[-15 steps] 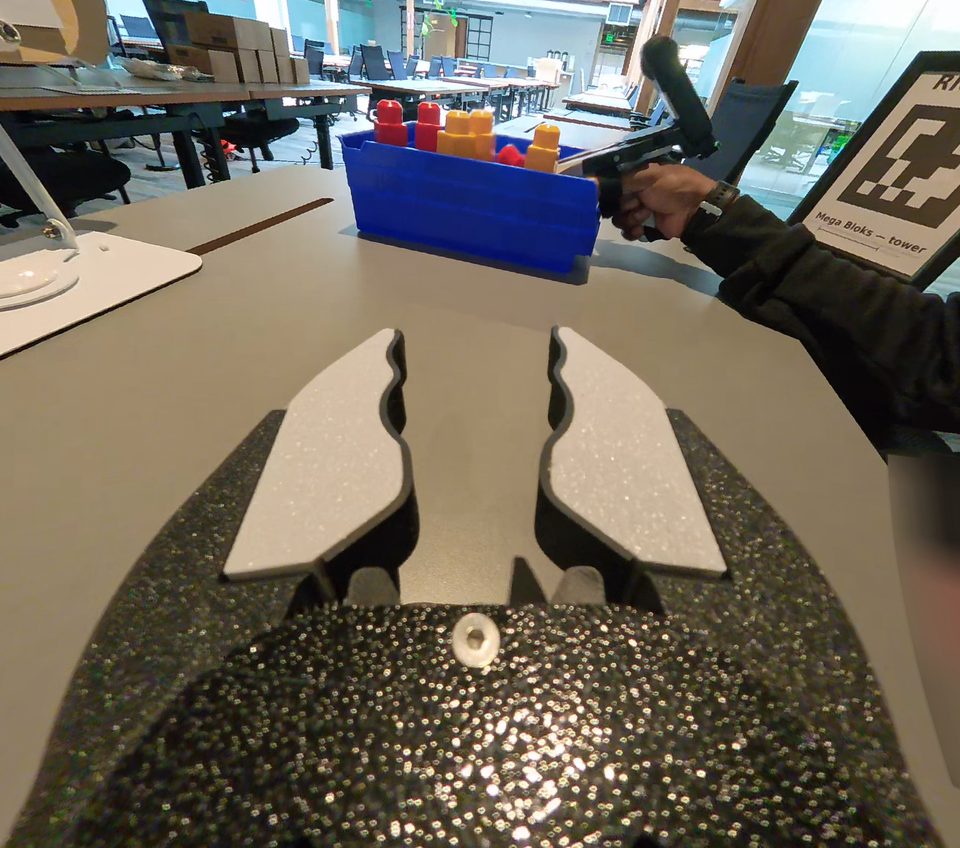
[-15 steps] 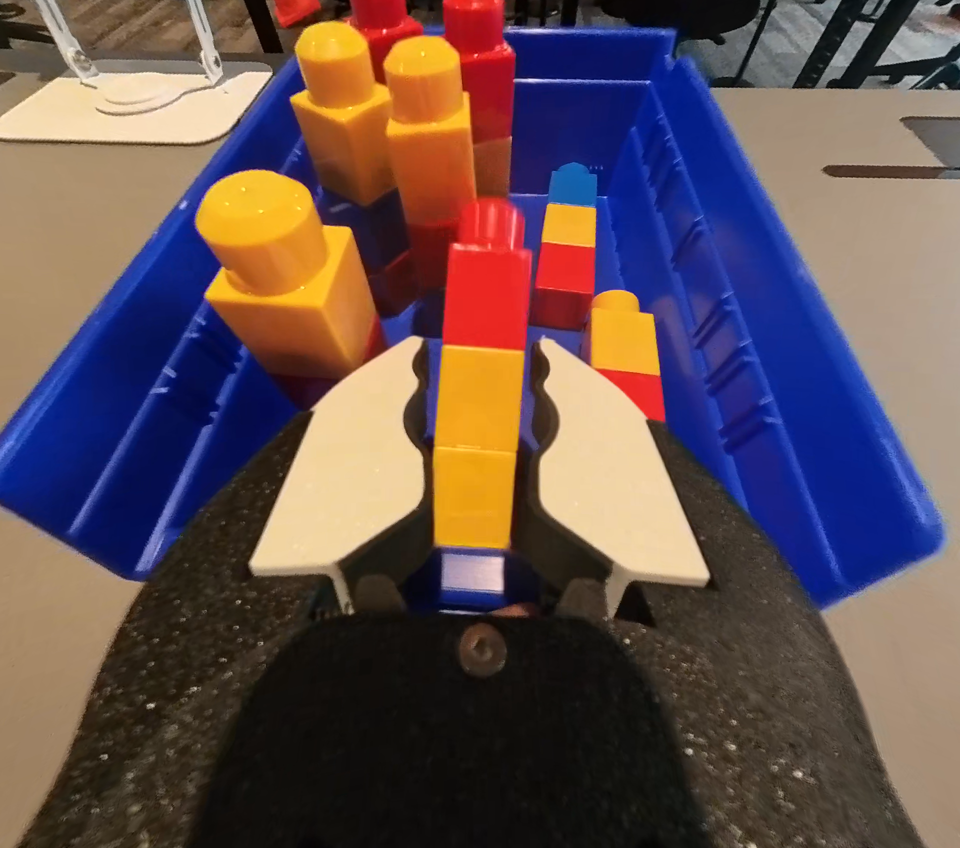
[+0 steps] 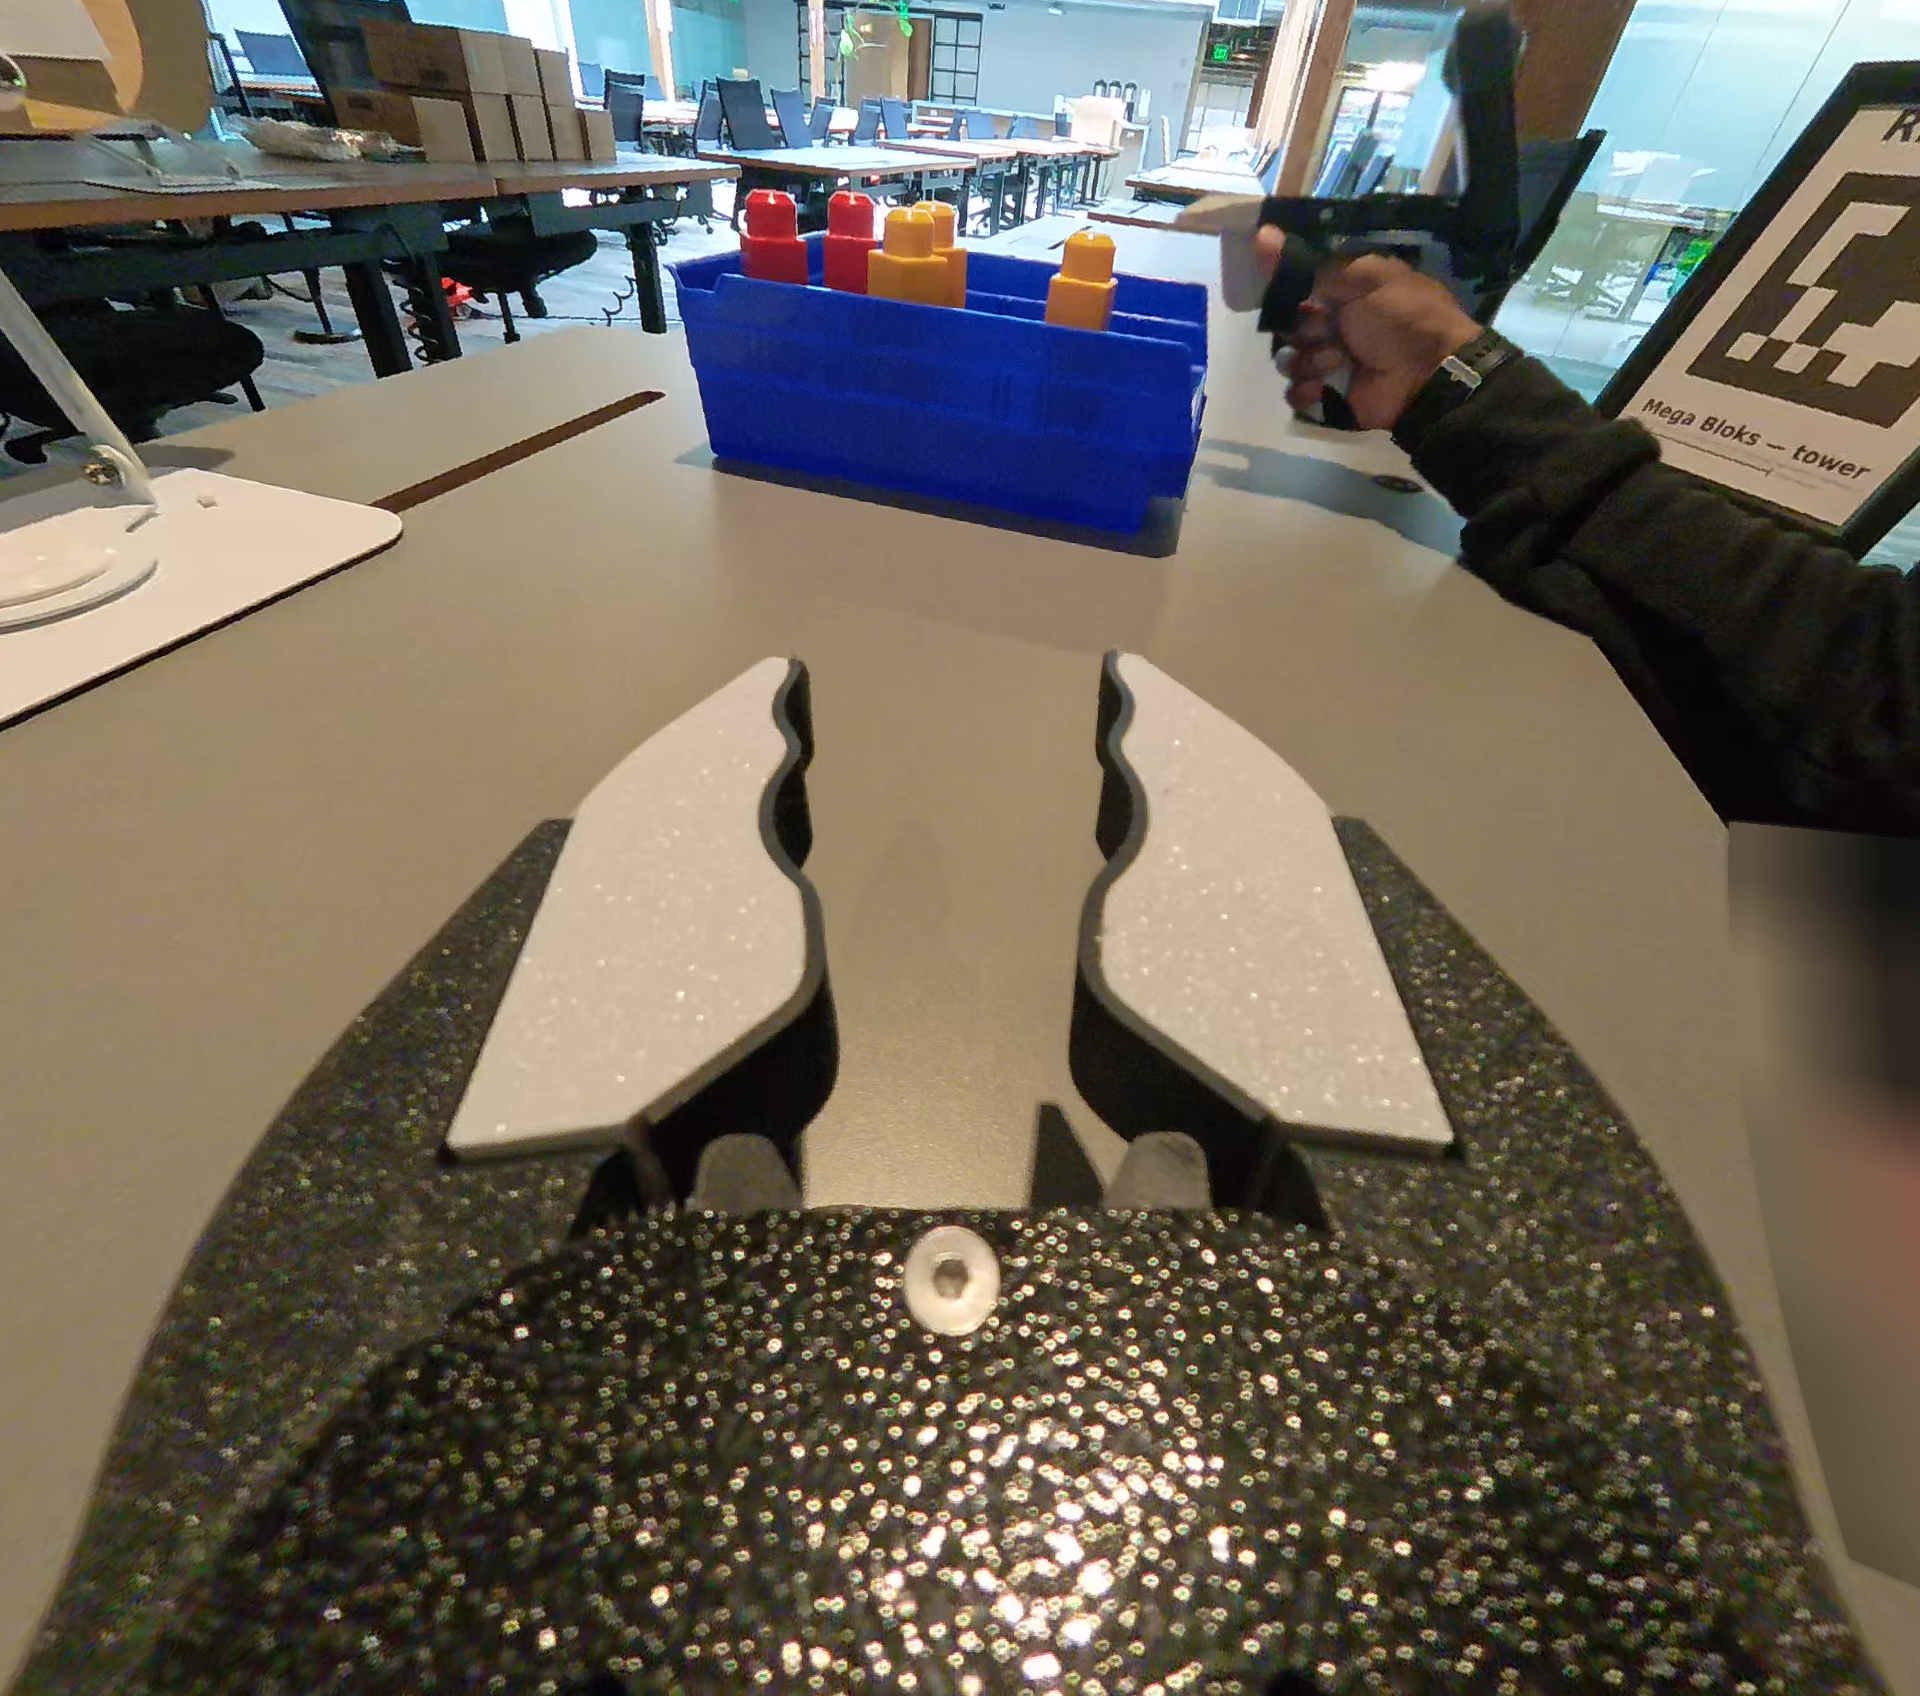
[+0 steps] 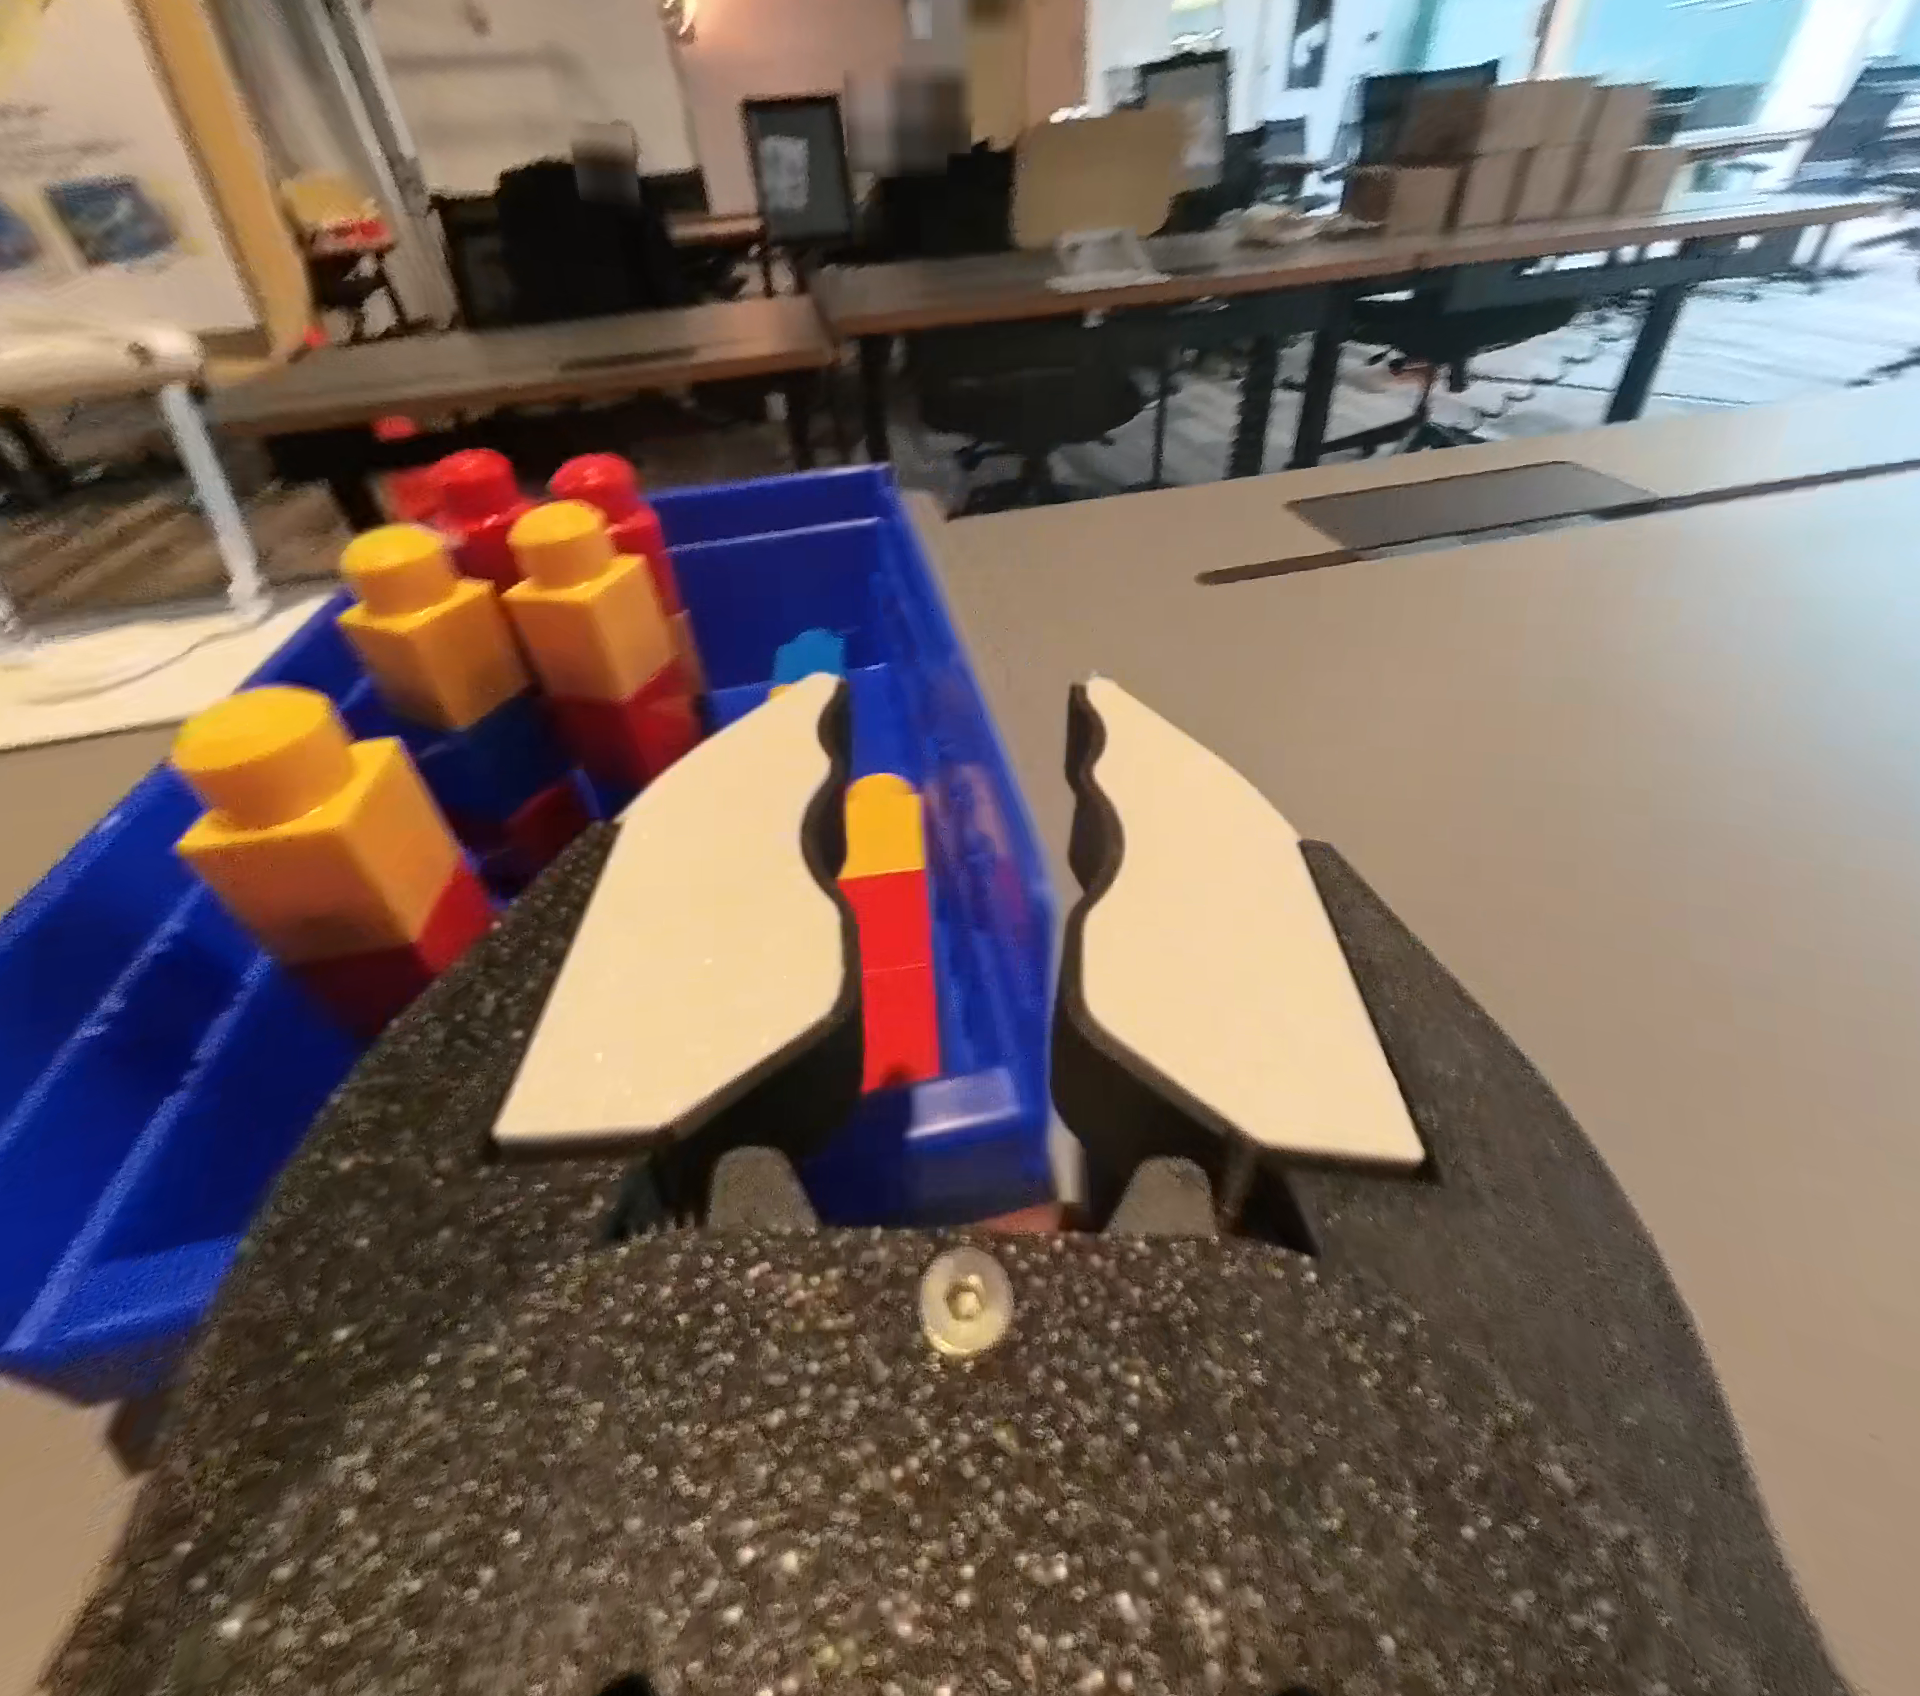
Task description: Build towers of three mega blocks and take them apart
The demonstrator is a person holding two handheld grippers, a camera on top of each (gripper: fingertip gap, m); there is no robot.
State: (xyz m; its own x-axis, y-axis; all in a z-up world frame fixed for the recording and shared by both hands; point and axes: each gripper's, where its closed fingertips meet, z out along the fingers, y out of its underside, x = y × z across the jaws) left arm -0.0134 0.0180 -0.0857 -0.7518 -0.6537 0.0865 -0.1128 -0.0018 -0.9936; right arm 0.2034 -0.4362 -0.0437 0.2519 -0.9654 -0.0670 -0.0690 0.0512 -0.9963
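Observation:
A blue bin (image 3: 935,410) stands on the grey table (image 3: 416,763) and holds several upright towers of red and yellow blocks (image 3: 914,259). My left gripper (image 3: 951,680) is open and empty, low over the table, well short of the bin. My right gripper (image 4: 956,701) is open and empty, held above the bin's right wall (image 4: 987,815). Between its fingers I see a yellow-and-red tower (image 4: 883,919) lying inside the bin. Yellow-topped towers (image 4: 312,825) stand to its left. In the left wrist view a hand holds the right gripper (image 3: 1210,218) above the bin's right end.
A white lamp base (image 3: 156,545) sits on the table at the left. A framed sign with a black-and-white pattern (image 3: 1829,296) stands at the right, behind a dark sleeve (image 3: 1662,586). A dark cable slot (image 4: 1455,503) lies in the table beyond the bin. Desks and chairs stand behind. My right fingertips sit around 50 cm from my left ones.
My right gripper has opened and let go of the tower it held in the bin. It has lifted and swung to the right of the bin. My left gripper has stayed in place.

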